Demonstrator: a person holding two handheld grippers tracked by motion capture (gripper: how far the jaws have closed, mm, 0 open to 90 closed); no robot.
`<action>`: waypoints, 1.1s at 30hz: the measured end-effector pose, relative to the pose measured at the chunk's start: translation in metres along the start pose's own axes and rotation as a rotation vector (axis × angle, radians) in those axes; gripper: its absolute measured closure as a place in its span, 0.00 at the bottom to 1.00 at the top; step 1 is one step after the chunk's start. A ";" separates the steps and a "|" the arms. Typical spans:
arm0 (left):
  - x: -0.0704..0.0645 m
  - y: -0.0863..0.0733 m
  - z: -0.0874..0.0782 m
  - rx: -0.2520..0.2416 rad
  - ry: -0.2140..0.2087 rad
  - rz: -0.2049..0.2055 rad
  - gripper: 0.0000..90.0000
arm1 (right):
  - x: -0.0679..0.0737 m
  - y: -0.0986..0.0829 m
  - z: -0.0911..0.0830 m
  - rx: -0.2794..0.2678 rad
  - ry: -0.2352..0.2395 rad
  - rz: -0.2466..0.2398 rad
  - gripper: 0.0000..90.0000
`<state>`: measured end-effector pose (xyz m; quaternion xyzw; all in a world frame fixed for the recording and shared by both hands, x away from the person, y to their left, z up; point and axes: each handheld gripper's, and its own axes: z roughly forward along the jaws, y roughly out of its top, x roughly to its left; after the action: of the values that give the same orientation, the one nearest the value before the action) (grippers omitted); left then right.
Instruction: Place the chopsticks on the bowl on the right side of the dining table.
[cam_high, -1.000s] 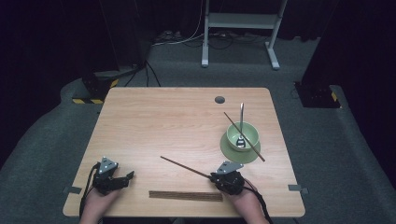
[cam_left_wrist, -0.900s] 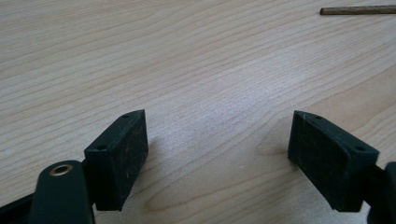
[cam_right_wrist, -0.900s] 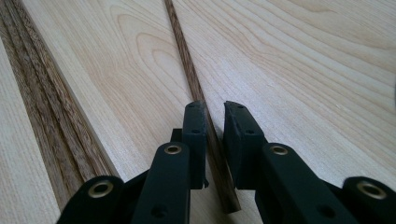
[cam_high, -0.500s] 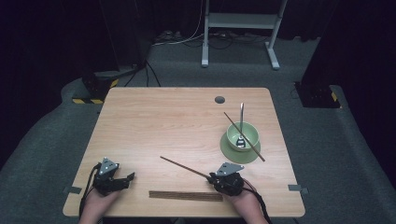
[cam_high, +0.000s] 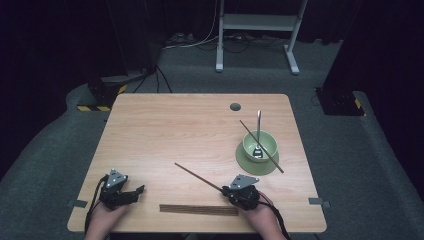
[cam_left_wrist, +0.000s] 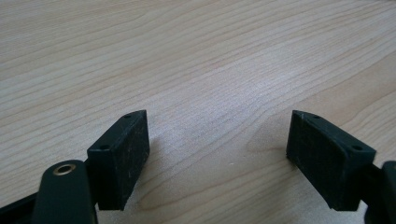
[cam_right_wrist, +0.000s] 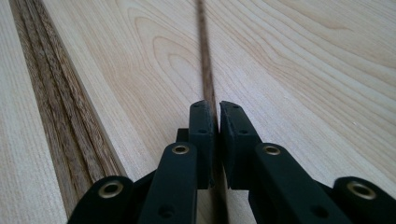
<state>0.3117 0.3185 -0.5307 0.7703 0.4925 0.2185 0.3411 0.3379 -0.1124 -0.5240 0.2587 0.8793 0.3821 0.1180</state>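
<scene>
1 chopstick (cam_high: 197, 176) clamped in right gripper (cam_high: 231, 191), long axis running up-left from jaws; left gripper (cam_high: 135, 191) spread wide, empty, well apart.

Ahead and to the right of the right claw (cam_high: 226, 189), a green bowl (cam_high: 264, 142) sits on a green plate (cam_high: 245, 164). A spoon (cam_high: 258, 125) and a dark stick (cam_high: 274, 162) lean in the bowl. A wooden strip (cam_high: 198, 209) lies just behind that claw, reaching toward the left claw (cam_high: 139, 189). A round hole (cam_high: 235, 106) marks the table (cam_high: 165, 130) far ahead
</scene>
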 end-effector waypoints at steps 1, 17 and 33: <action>0.000 0.000 0.000 -0.001 0.000 0.000 0.24 | 0.001 0.001 0.000 0.007 -0.009 -0.018 0.93; 0.000 0.000 0.000 -0.002 -0.004 0.005 0.24 | -0.006 0.005 -0.023 -0.053 -0.073 0.001 0.94; 0.000 0.000 0.000 -0.002 -0.007 0.006 0.24 | -0.031 -0.004 -0.059 -0.160 -0.195 0.089 0.94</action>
<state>0.3114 0.3188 -0.5306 0.7724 0.4886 0.2172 0.3428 0.3388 -0.1674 -0.4863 0.3230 0.8180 0.4290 0.2063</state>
